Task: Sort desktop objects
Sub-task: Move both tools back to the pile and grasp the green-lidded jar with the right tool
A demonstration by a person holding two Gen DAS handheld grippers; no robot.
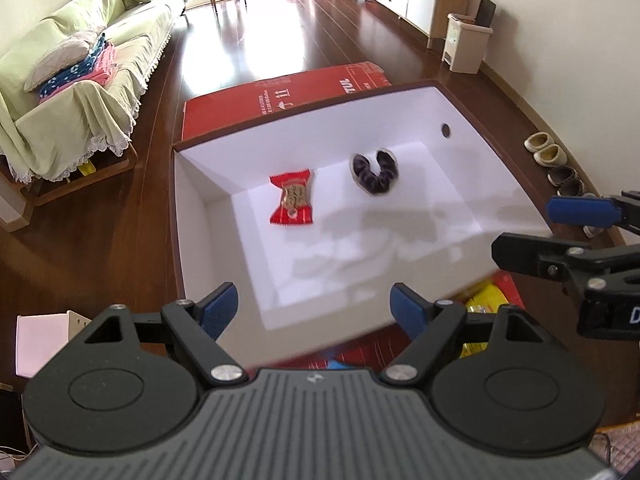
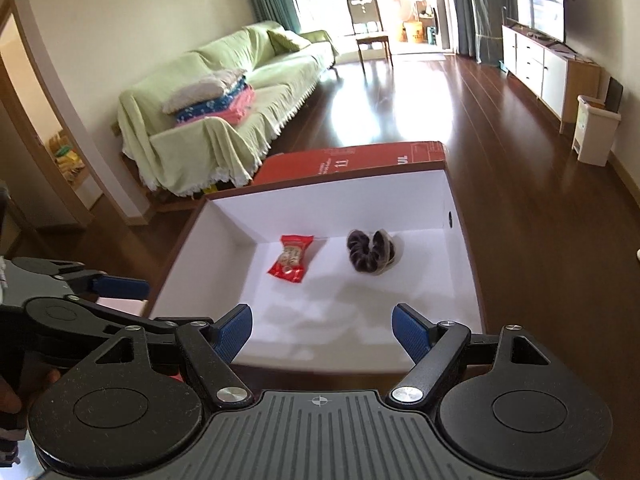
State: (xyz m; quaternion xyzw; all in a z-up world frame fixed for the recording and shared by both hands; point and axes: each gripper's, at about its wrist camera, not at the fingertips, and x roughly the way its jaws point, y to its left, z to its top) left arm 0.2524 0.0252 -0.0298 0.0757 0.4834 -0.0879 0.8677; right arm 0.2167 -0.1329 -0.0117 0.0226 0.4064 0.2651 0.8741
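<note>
Left tool (image 1: 314, 306) and right tool (image 2: 322, 330): both spread wide, holding nothing. White box (image 2: 460, 280), frame centre, contains red snack packet (image 2: 290, 258) left of dark scrunchie (image 2: 370, 256), apart.

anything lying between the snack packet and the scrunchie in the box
Nothing: only bare white box floor separates the red snack packet from the dark scrunchie, clear in both wrist views.
</note>
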